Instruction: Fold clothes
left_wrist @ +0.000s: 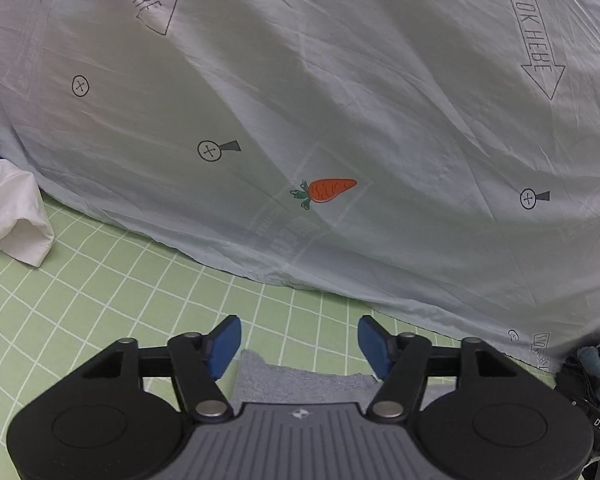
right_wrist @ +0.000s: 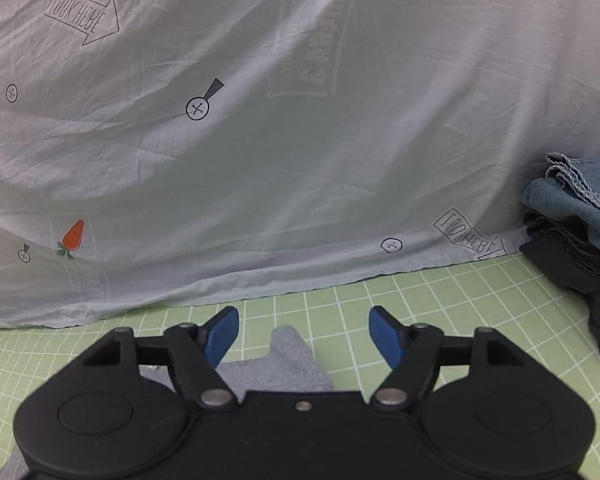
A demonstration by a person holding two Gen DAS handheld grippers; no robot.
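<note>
A grey knit garment (left_wrist: 300,384) lies flat on the green grid mat (left_wrist: 100,292), just under my left gripper (left_wrist: 300,346), which is open with blue pads apart above the cloth's far edge. In the right wrist view a pointed corner of the same grey garment (right_wrist: 288,356) sticks up between the blue fingers of my right gripper (right_wrist: 303,336), also open and holding nothing. Most of the garment is hidden beneath both gripper bodies.
A pale blue sheet (left_wrist: 340,120) printed with carrots and arrows hangs as a backdrop behind the mat (right_wrist: 460,312). White cloth (left_wrist: 12,216) lies at the left. A stack of folded denim and dark clothes (right_wrist: 576,232) sits at the right.
</note>
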